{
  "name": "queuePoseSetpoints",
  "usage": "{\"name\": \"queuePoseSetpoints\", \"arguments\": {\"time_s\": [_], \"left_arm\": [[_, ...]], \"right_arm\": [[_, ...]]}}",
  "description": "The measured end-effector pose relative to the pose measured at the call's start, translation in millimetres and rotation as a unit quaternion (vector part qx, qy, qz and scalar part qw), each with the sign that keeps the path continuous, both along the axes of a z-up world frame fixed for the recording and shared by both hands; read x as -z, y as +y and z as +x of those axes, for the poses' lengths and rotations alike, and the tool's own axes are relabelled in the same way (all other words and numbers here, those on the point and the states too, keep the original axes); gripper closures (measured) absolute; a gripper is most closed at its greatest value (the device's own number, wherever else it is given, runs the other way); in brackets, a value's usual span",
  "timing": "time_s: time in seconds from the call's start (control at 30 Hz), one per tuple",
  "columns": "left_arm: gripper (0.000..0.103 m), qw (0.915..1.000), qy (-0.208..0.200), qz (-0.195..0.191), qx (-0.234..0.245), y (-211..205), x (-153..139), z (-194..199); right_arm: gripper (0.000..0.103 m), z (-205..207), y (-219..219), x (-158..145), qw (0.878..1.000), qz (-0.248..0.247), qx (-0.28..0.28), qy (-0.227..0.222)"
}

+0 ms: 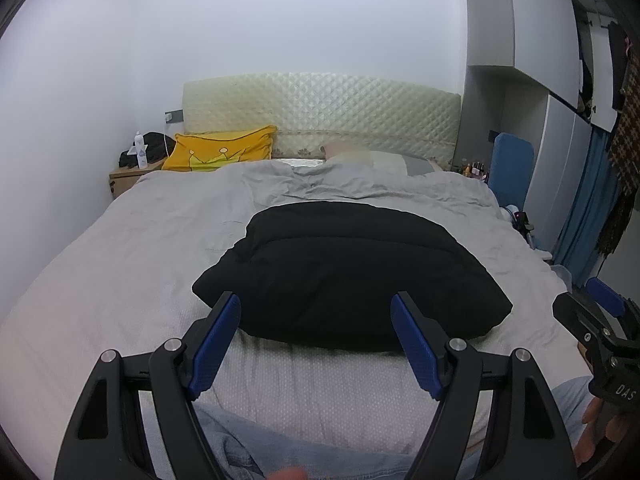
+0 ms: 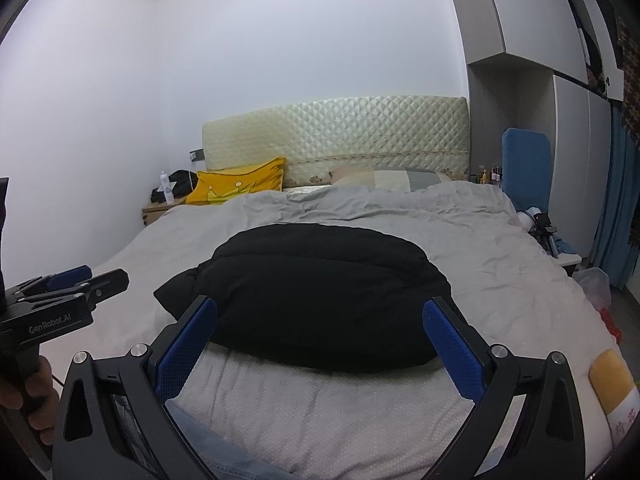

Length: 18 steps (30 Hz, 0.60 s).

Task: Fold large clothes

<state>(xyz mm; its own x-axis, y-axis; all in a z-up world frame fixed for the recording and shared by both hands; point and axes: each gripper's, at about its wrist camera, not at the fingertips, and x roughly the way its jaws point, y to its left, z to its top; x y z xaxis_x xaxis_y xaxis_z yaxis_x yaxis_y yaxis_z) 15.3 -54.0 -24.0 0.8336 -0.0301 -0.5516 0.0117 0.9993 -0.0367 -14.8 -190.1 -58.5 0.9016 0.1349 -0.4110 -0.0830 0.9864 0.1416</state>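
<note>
While both grippers, left (image 1: 316, 304) and right (image 2: 320, 308), gape wide and empty, the puffy black coat (image 1: 348, 272) lies folded, long axis crosswise on the wrinkled grey bed (image 1: 120, 248).

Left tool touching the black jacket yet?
Apart. The right wrist view shows the left tool hanging open beside the black jacket, with bare grey bedspread between them.

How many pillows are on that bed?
2: a yellow pillow at the headboard's left end, and a patchwork pillow toward its right, partly under the grey duvet. More may be hidden.
</note>
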Motion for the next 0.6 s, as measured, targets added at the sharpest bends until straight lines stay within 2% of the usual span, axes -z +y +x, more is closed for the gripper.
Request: {"name": "queuePoseSetpoints", "arguments": {"time_s": [0.6], "left_arm": [[0.024,1.0000,0.004,0.005,-0.001,1.2,1.3,-1.9]], "right_arm": [[0.000,1.5,-1.4,2.2,1.000,0.003,0.000,0.005]]}}
